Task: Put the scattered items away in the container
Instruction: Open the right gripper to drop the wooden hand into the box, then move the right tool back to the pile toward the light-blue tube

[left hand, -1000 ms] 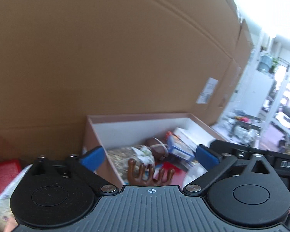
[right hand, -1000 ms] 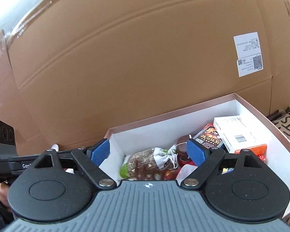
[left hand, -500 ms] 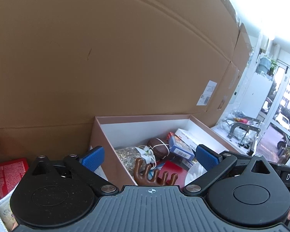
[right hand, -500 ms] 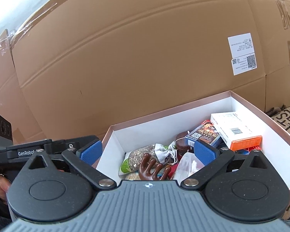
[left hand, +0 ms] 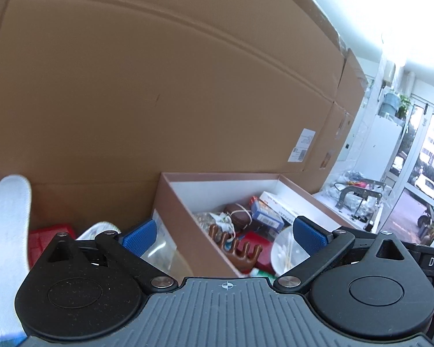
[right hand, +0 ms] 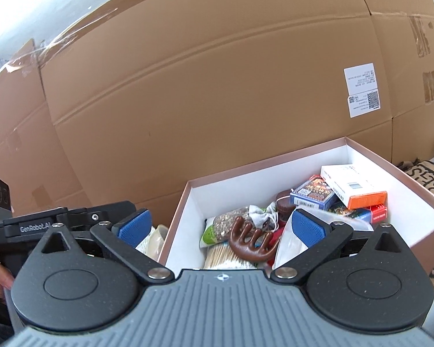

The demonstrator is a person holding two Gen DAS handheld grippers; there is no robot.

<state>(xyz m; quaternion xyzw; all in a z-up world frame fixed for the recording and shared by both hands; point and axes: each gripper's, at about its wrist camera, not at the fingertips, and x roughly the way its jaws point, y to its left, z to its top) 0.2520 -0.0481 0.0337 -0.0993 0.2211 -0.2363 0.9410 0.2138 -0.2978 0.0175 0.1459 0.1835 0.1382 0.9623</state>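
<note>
A pink box with a white inside (right hand: 419, 190) (left hand: 173, 199) stands against a cardboard wall. It holds a brown hair claw clip (right hand: 250, 241) (left hand: 235, 247), a seed bag (right hand: 225, 225), card boxes (right hand: 314, 195), a white and orange box (right hand: 353, 186) and cotton swabs (right hand: 225, 256). My left gripper (left hand: 222, 235) is open and empty, above the box's left wall. My right gripper (right hand: 220, 225) is open and empty, above the box's near left part. The left tool (right hand: 58, 222) shows in the right wrist view.
A red packet (left hand: 49, 234), a white plastic item (left hand: 97, 228) and a clear bag (left hand: 159, 251) lie left of the box. A white cloth-like object (left hand: 10, 231) stands at the far left. A patterned mat (right hand: 428, 173) lies right of the box. Tall cardboard sheets (right hand: 217, 86) stand behind.
Both grippers have pulled back and to the left from the box. More of the box's inside shows in the right wrist view. The white object has come into the left wrist view.
</note>
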